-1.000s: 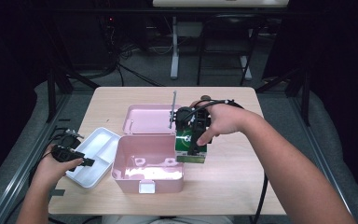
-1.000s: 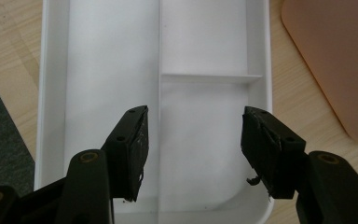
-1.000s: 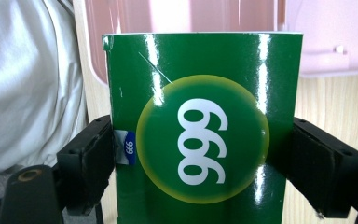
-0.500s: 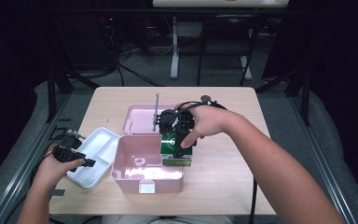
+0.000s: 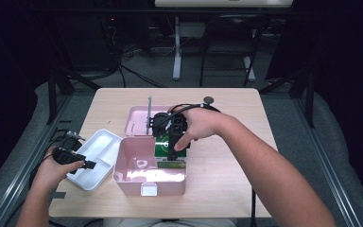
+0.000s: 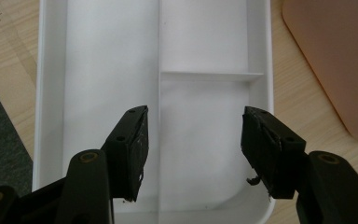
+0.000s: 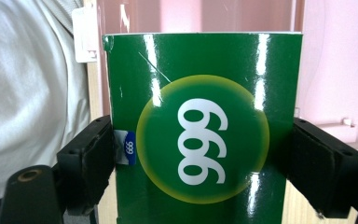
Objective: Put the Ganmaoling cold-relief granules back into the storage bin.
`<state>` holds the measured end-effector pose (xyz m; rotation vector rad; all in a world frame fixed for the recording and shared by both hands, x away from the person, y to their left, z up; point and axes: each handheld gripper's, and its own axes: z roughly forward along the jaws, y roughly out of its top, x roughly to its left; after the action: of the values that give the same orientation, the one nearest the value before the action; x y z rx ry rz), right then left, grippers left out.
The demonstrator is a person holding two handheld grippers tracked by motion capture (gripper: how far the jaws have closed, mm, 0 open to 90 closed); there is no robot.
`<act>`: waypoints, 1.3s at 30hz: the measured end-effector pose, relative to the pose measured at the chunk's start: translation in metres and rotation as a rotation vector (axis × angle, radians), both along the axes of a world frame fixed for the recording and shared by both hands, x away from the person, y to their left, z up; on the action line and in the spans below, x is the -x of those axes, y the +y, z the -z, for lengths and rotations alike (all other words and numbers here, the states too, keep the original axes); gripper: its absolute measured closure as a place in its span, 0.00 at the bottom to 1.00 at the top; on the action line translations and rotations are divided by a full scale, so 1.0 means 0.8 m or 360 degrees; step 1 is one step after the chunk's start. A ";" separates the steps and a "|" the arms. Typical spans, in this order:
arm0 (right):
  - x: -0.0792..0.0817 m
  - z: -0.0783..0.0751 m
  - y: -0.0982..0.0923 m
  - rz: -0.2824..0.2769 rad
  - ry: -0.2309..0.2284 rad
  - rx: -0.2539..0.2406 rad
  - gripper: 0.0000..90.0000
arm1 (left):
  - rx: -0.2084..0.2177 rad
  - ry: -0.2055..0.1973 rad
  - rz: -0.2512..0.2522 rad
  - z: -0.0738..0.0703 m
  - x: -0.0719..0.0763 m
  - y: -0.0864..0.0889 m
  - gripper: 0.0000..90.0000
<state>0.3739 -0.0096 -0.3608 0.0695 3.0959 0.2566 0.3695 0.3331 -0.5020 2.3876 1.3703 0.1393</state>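
Green and glossy, the carton (image 7: 200, 135) sits clamped between the two black fingers (image 7: 86, 163) of the right gripper (image 5: 172, 142), one pad on each narrow side, its printed face with the white "999" turned toward that gripper's camera. In the high view the carton (image 5: 170, 150) hangs over the right half of the pink box (image 5: 137, 170), its lower end at or just past the rim; how deep it has gone cannot be told. Its long axis looks roughly upright, crossing the line between the fingers. What matters for lowering it, I judge, is that the carton stands close to the box's right wall and just in front of the raised lid (image 5: 139, 118), so it must go straight down without catching either.

Pink plastic shows bare over the rest of the box floor, with only a pale glare on it and a white latch at the front.

Out at the bench's left edge, the left gripper (image 5: 73, 158) hovers over the white tray (image 6: 49, 93) with its fingers (image 6: 130, 149) spread wide and nothing between them. The tray's three compartments lie empty, and its near corner overhangs the bench (image 5: 227, 189). The right hand is plainly the nearer one to the box.
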 end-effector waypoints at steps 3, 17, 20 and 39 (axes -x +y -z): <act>0.000 0.001 0.003 0.0002 0.0005 0.0000 0.18 | -0.0002 0.0000 0.0001 0.000 0.000 0.000 0.46; -0.003 0.023 0.013 -0.0011 0.0005 0.0012 0.17 | 0.0007 -0.0002 -0.0007 0.000 0.001 0.000 0.47; -0.003 0.031 0.012 -0.0015 -0.0009 0.0044 0.17 | 0.0000 0.0005 -0.0001 0.001 0.000 0.000 0.46; -0.012 0.079 0.008 0.0006 0.0036 0.0020 0.17 | -0.0018 0.0014 0.0010 0.005 -0.001 -0.005 0.46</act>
<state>0.3836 -0.0032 -0.4240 0.0782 3.1190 0.2379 0.3705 0.3289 -0.5057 2.4045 1.3694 0.1357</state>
